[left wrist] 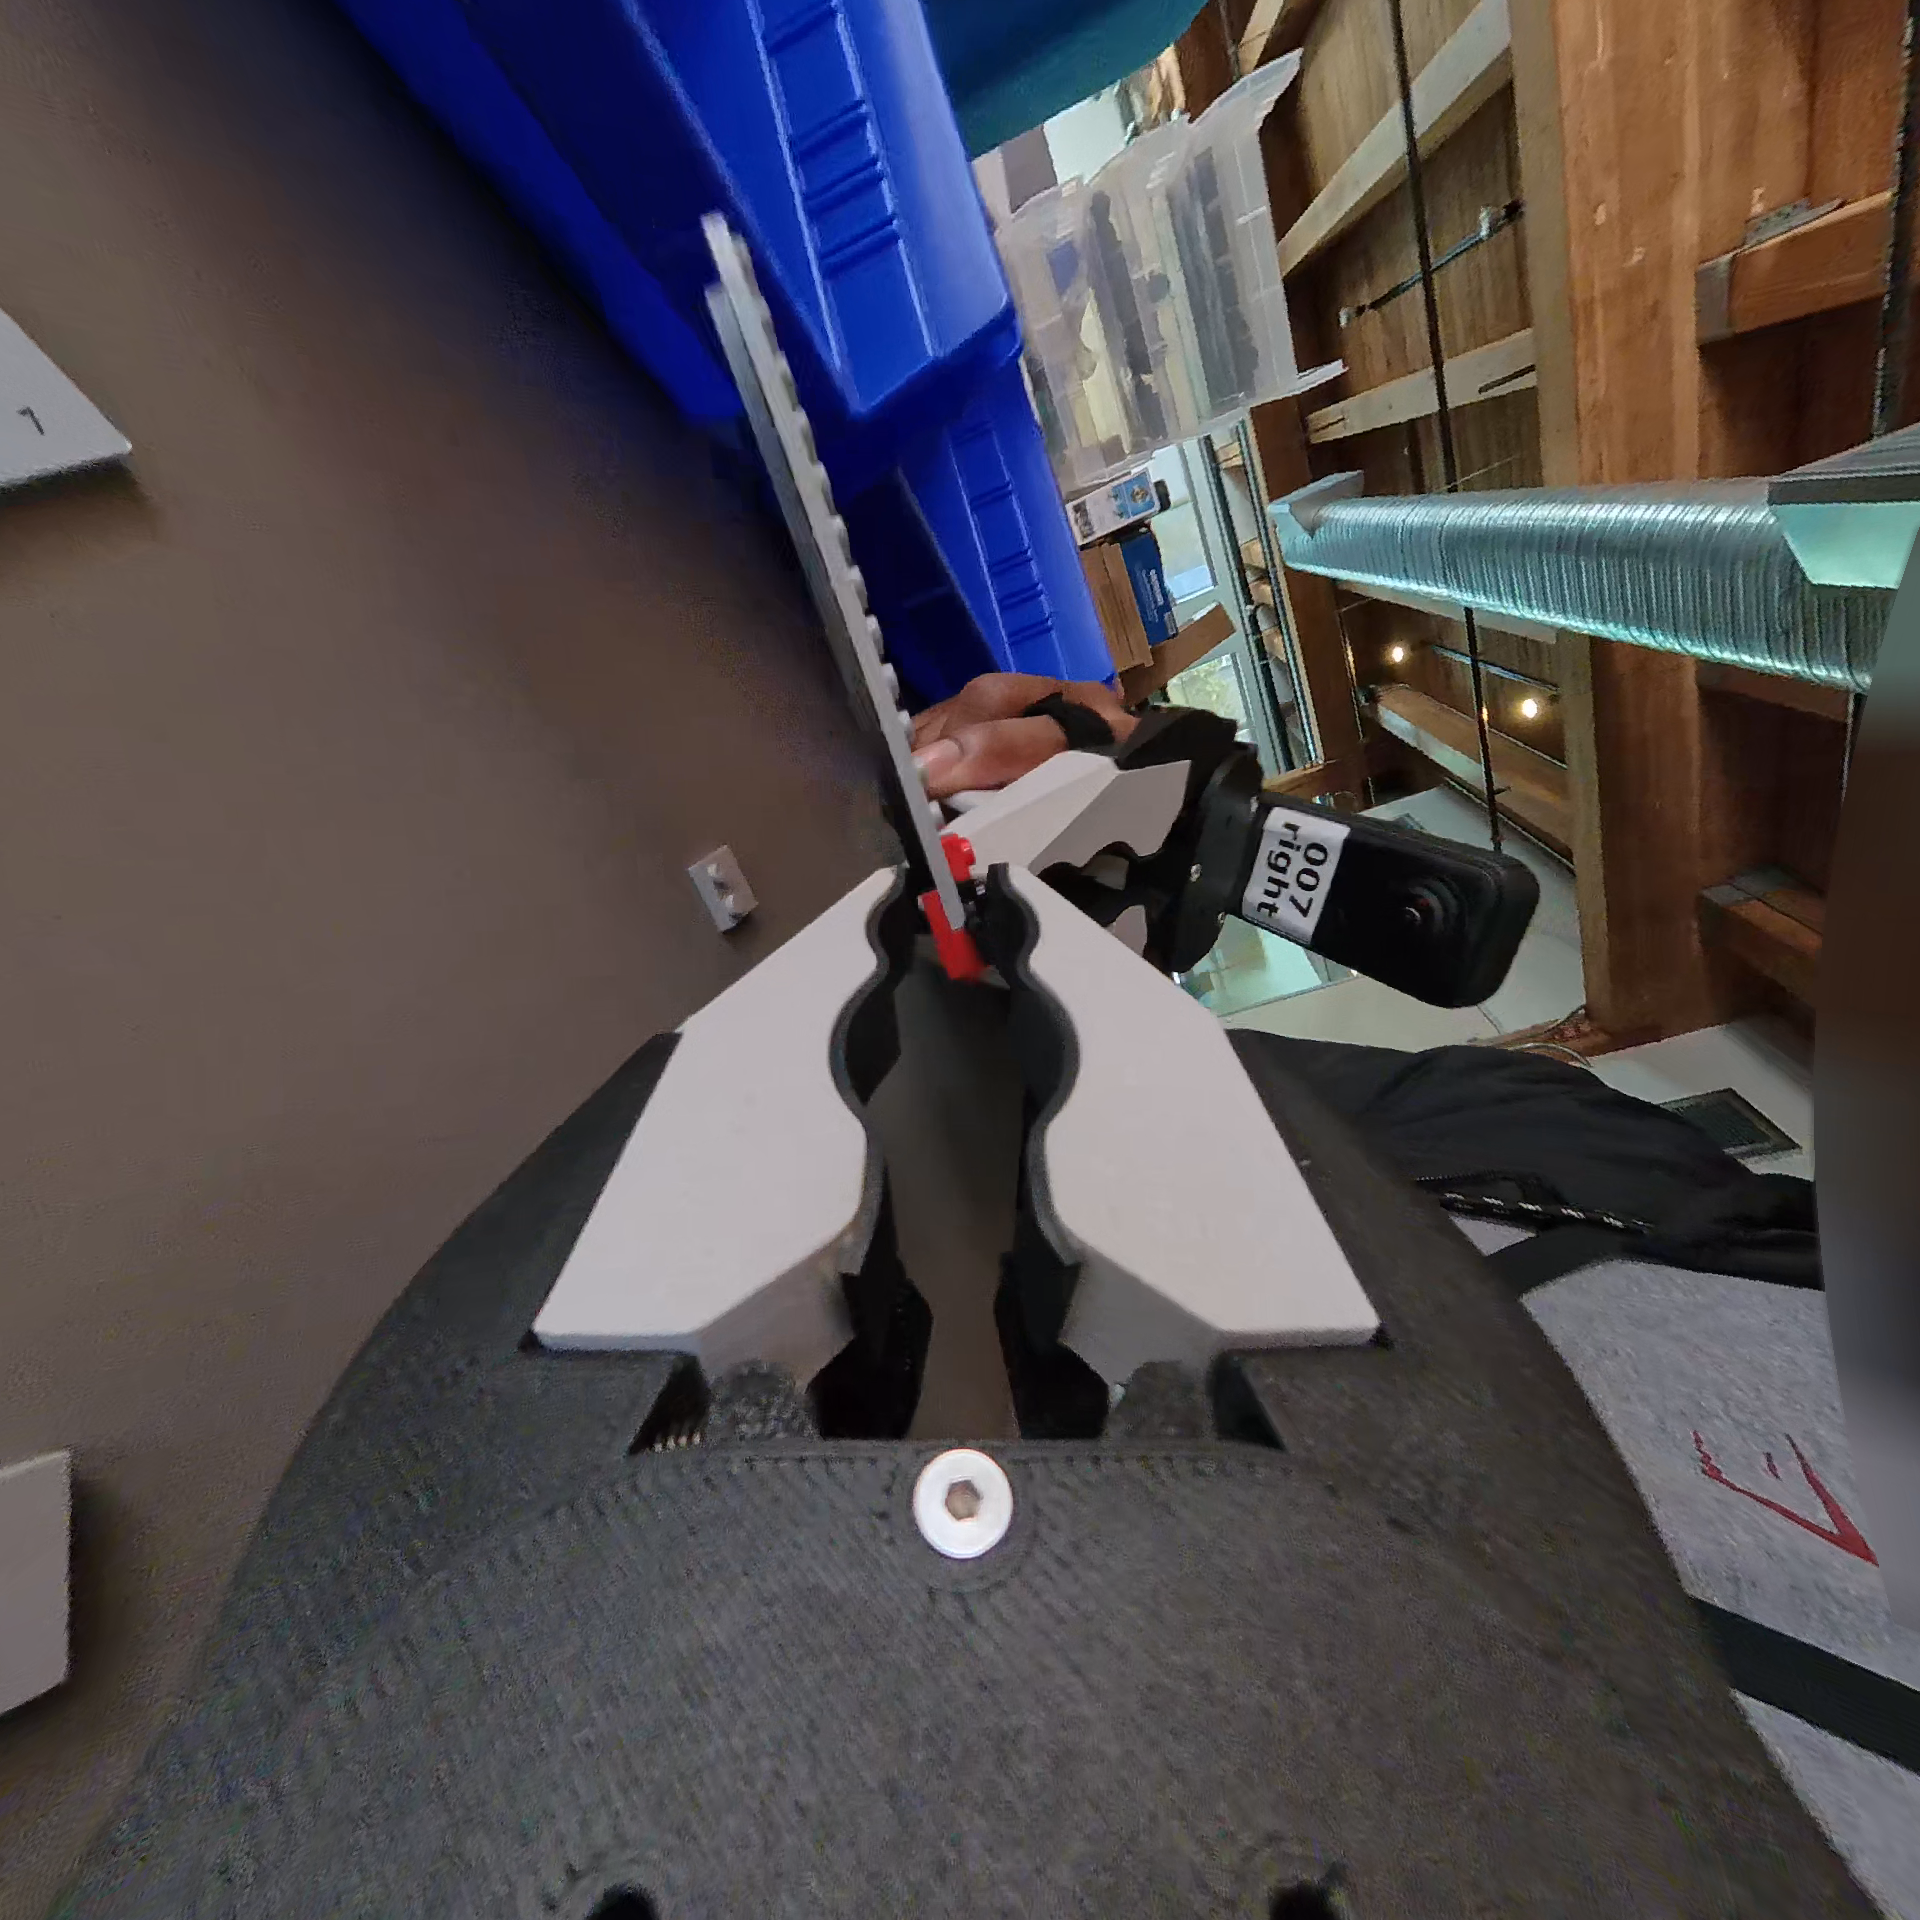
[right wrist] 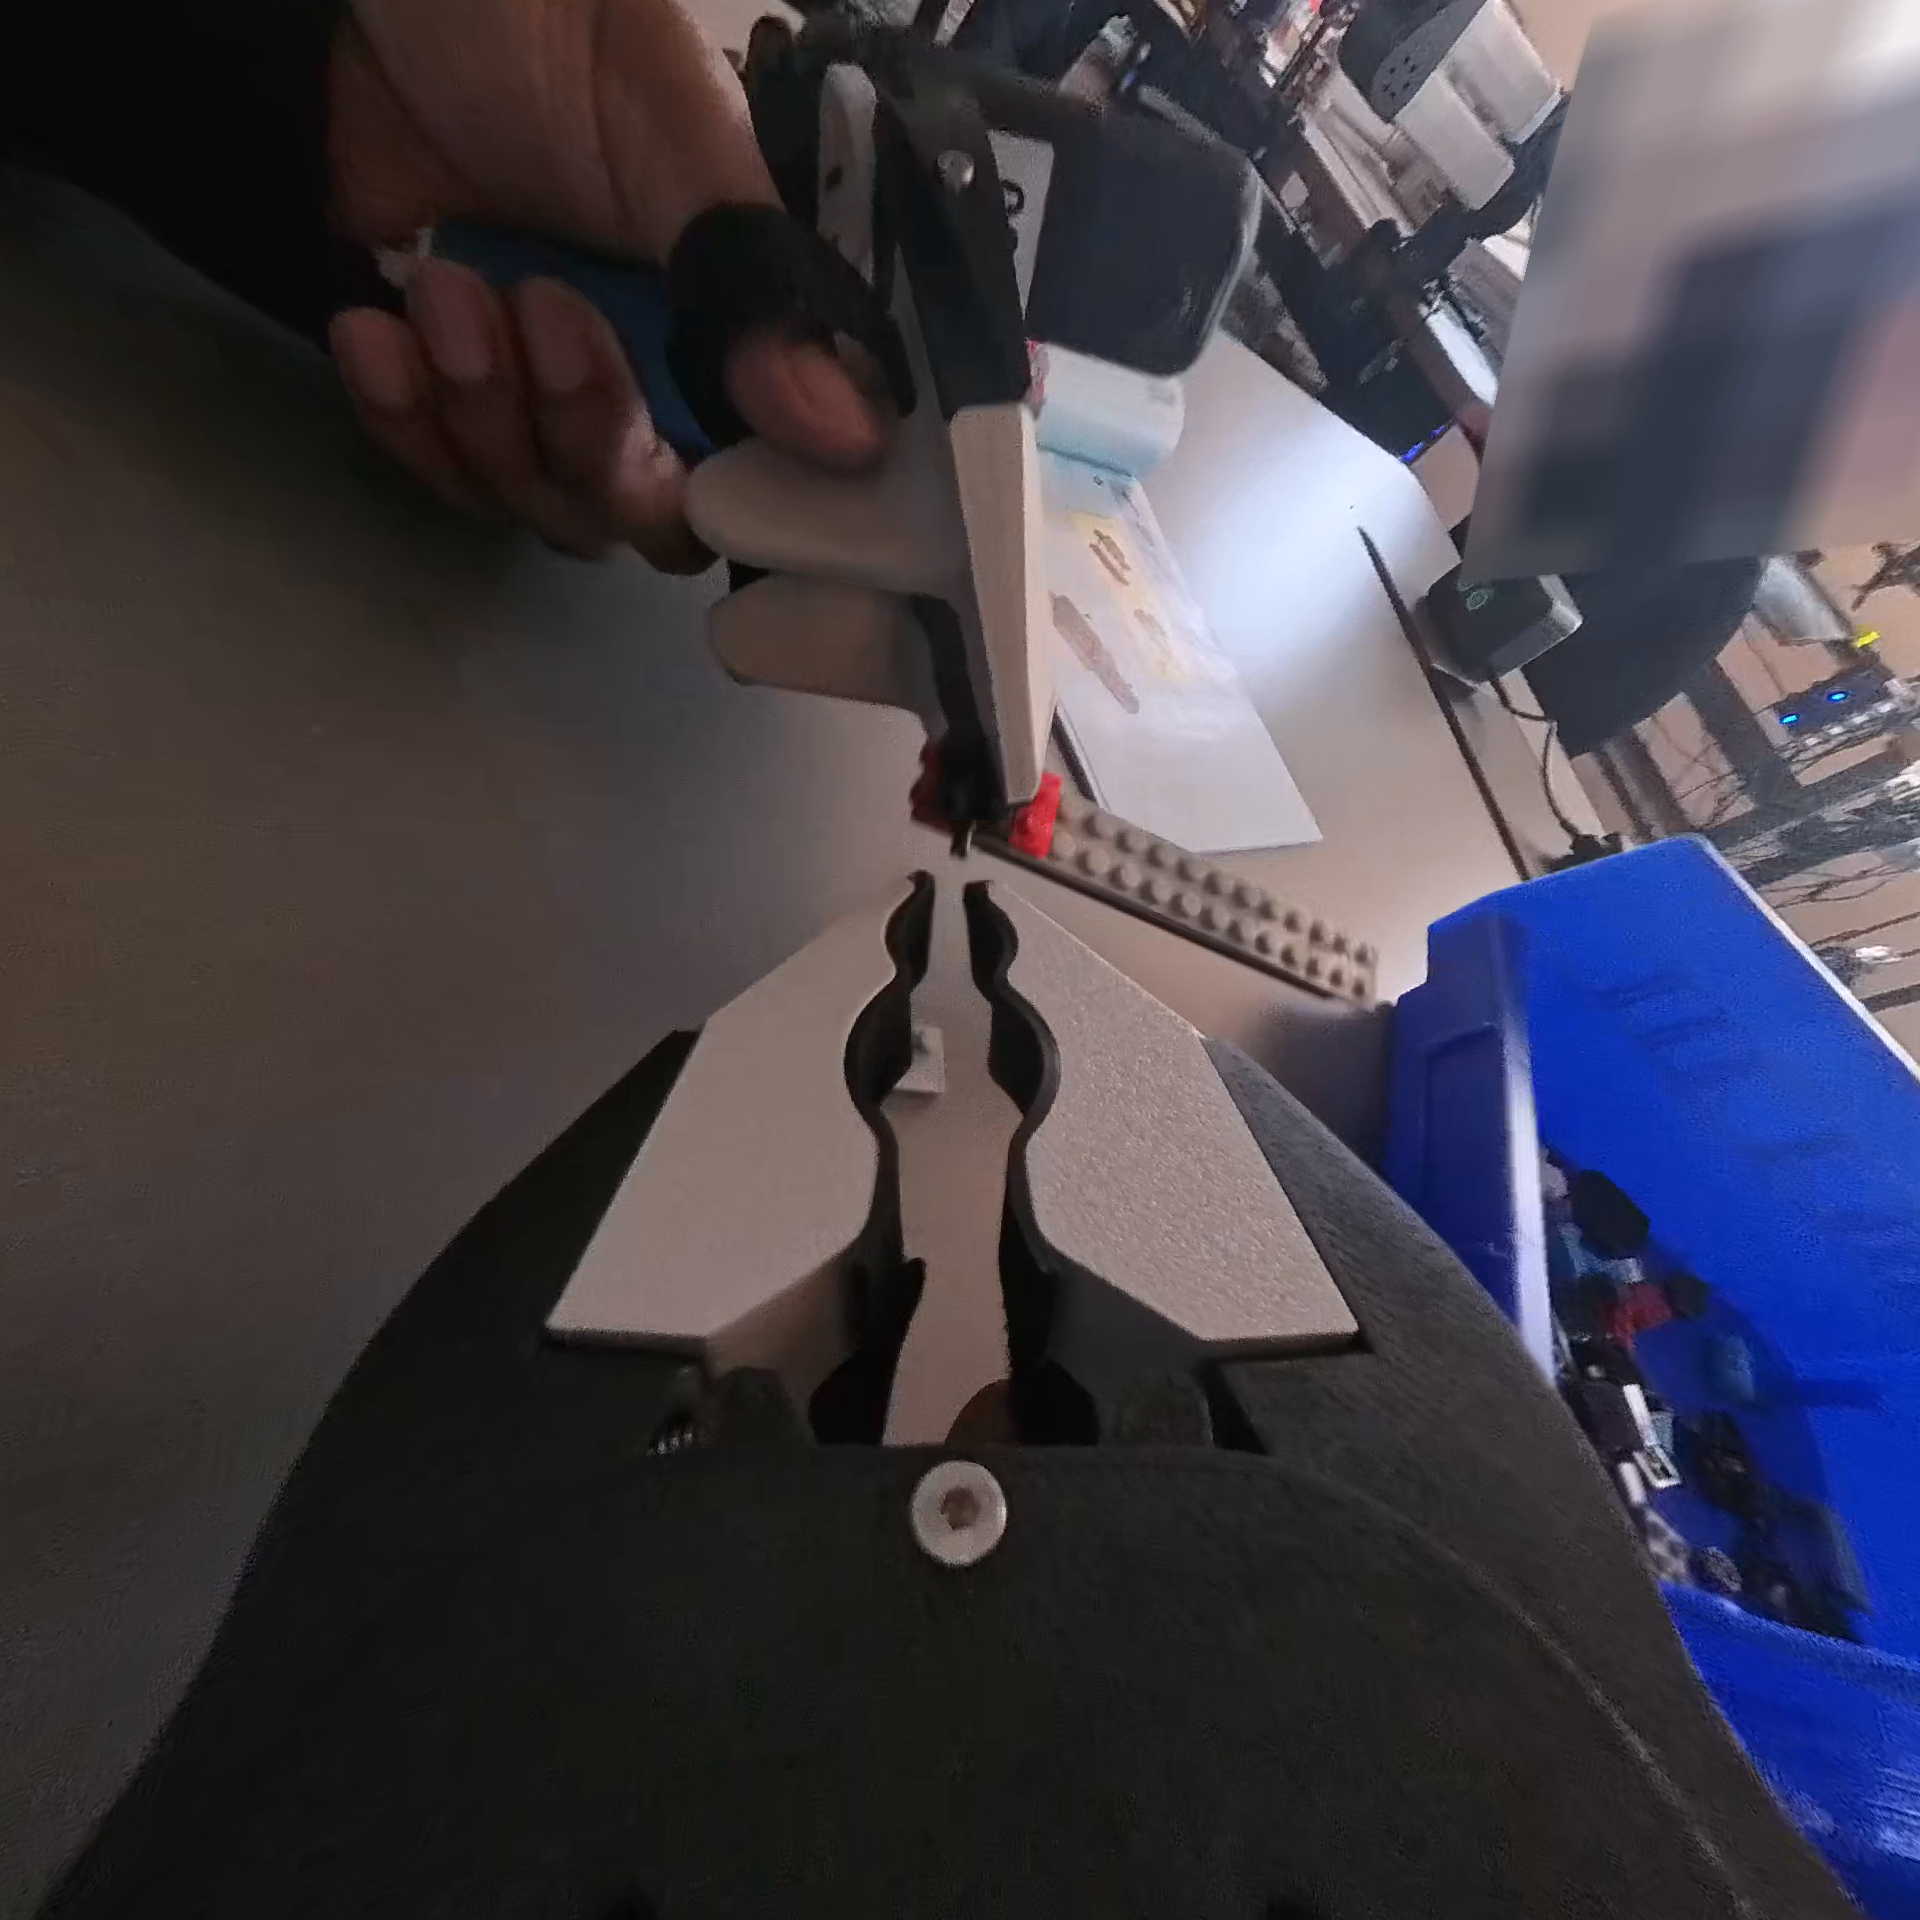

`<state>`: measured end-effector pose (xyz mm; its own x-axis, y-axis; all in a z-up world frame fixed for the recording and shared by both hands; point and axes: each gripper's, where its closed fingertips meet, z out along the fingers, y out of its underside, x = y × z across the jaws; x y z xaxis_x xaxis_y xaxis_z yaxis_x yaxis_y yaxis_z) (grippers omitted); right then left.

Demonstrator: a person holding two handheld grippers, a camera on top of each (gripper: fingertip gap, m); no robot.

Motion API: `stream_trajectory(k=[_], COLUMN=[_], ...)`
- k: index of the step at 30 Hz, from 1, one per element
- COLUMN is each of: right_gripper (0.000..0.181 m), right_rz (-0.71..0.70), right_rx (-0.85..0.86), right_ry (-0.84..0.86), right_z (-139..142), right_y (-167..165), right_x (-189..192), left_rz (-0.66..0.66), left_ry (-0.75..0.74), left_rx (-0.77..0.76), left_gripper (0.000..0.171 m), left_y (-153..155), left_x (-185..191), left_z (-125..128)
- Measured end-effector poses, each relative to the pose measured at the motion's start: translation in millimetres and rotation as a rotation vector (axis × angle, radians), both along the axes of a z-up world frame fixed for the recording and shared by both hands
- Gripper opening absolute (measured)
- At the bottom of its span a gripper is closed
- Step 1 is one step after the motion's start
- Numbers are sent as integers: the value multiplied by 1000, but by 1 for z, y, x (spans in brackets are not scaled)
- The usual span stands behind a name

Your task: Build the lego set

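Observation:
My left gripper (left wrist: pixel 940 894) is shut on the near end of a long grey studded Lego plate (left wrist: pixel 810 499), where red pieces (left wrist: pixel 951 930) are attached. It holds the plate on edge above the brown table. In the right wrist view the left gripper (right wrist: pixel 971 805) comes down from above onto the red pieces (right wrist: pixel 1034 805), and the grey plate (right wrist: pixel 1195 904) runs off to the right. My right gripper (right wrist: pixel 943 894) sits just below that end, with its jaws a narrow gap apart and empty. A small grey plate (right wrist: pixel 923 1062) lies on the table under it; it also shows in the left wrist view (left wrist: pixel 722 888).
A blue bin (right wrist: pixel 1683 1143) of loose bricks stands right of the plate; it also shows in the left wrist view (left wrist: pixel 883 270). An instruction booklet (right wrist: pixel 1174 727) lies beyond. Grey sheets (left wrist: pixel 42 426) lie on the table at the left. A hand (right wrist: pixel 540 395) grips the left gripper's handle. The tips of both grippers are at nearly the same place.

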<state>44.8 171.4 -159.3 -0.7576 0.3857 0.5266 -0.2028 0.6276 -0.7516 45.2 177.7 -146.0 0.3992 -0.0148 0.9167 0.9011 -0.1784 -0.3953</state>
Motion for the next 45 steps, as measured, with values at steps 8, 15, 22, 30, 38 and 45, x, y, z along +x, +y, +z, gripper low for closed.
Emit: stream_trajectory(k=[8, 15, 22, 30, 38, 45], right_gripper=[26, 28, 20, 19, 19, 19], right_rz=[-79, -96, -118, -36, -42, -35], right_rx=[-35, 33, 22, -205, -260, -260], right_ry=[-277, -473, -470, -155, -136, -134], right_z=[-22, -44, -43, 28, 37, 36], right_y=[25, 26, 24, 10, 11, 9], right_x=[-7, -6, -11, -12, -13, -12], left_rz=[55, 83, 107, 109, 74, 43], left_ry=[28, 57, 47, 95, 234, 301], left_rx=[36, 60, 104, 70, 24, 36], left_gripper=[12, 12, 12, 12, 12, 12], left_y=[-5, -6, -10, -10, -3, 0], left_x=[-7, -13, -14, -13, -3, 3], left_z=[7, 12, 18, 15, 13, 16])
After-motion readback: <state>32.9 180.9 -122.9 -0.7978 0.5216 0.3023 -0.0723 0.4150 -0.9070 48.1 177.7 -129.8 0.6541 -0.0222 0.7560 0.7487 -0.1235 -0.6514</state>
